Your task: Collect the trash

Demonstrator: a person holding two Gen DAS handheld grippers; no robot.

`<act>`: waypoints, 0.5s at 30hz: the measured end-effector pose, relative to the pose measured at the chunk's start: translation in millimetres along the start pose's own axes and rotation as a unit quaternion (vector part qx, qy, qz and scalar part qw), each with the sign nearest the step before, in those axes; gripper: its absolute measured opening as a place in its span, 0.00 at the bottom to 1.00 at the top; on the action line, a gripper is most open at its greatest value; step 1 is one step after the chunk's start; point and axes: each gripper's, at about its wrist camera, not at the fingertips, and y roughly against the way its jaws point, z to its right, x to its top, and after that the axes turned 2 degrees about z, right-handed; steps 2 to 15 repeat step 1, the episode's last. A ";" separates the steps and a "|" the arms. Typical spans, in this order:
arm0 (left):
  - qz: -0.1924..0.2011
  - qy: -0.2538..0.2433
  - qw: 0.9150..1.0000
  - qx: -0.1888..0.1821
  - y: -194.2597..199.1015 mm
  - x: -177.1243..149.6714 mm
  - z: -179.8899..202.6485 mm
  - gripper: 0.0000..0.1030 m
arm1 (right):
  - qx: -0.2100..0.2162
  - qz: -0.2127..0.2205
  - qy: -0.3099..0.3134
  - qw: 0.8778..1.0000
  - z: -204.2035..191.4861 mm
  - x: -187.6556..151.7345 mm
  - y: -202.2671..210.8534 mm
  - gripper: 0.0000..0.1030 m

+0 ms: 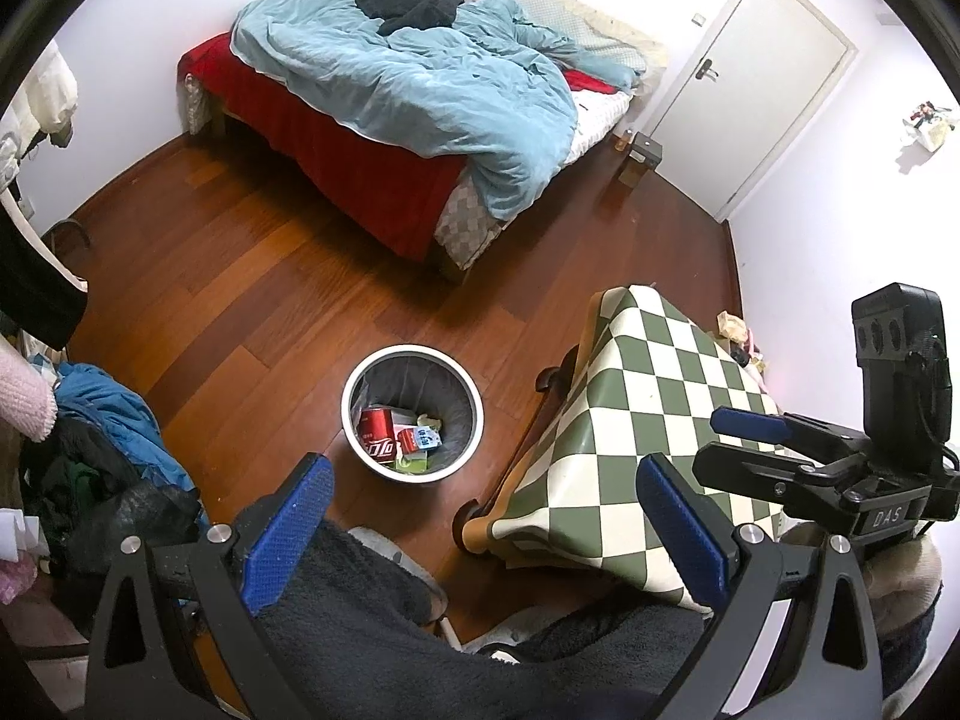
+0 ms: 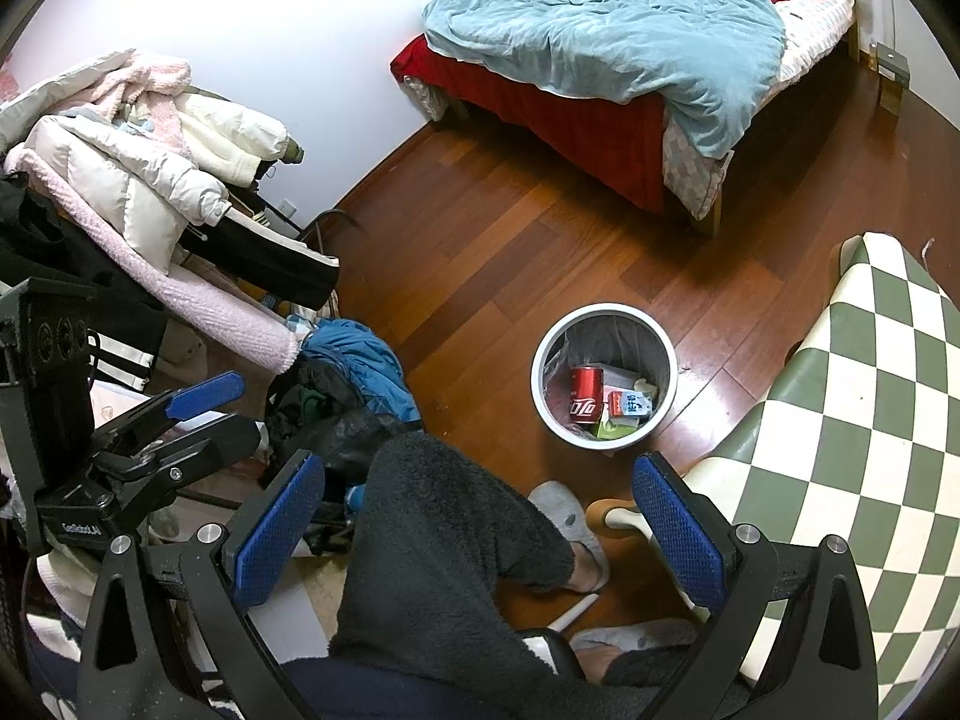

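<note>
A round white trash bin [image 1: 360, 372] [image 2: 540, 360] stands on the wood floor. Inside it lie a red cola can [image 1: 377, 433] [image 2: 585, 395], a small red and white carton [image 1: 418, 439] [image 2: 629, 404] and other scraps. My left gripper [image 1: 480, 531] is open and empty, held above the floor just short of the bin. It also shows at the left of the right wrist view [image 2: 207, 414]. My right gripper [image 2: 480, 531] is open and empty, above my legs, with the bin ahead. It also shows at the right of the left wrist view [image 1: 732, 441], over the table.
A table with a green and white checked cloth [image 1: 654, 420] [image 2: 870, 420] stands right of the bin. A bed with a blue duvet [image 1: 420, 78] [image 2: 612, 30] is at the back. Piled clothes [image 2: 150, 168] [image 1: 108, 450] fill the left. Small scraps [image 1: 735, 330] lie by the right wall.
</note>
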 end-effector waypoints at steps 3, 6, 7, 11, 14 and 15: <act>0.000 0.000 1.000 0.001 -0.2 0.7 0.6 1.00 | 0.000 0.000 0.000 1.000 0.0 -0.1 -0.2 1.00; 0.000 0.000 1.000 0.001 -0.2 0.7 0.6 1.00 | 0.000 0.000 0.000 1.000 0.0 -0.1 -0.2 1.00; 0.000 0.000 1.000 0.001 -0.2 0.7 0.6 1.00 | 0.000 0.000 0.000 1.000 0.0 -0.1 -0.2 1.00; 0.000 0.000 1.000 0.001 -0.2 0.7 0.6 1.00 | 0.000 0.000 0.000 1.000 0.0 -0.1 -0.2 1.00; 0.000 0.000 1.000 0.001 -0.2 0.7 0.6 1.00 | 0.000 0.000 0.000 1.000 0.0 -0.1 -0.2 1.00; 0.000 0.000 1.000 0.001 -0.2 0.7 0.6 1.00 | 0.000 0.000 0.000 1.000 0.0 -0.1 -0.2 1.00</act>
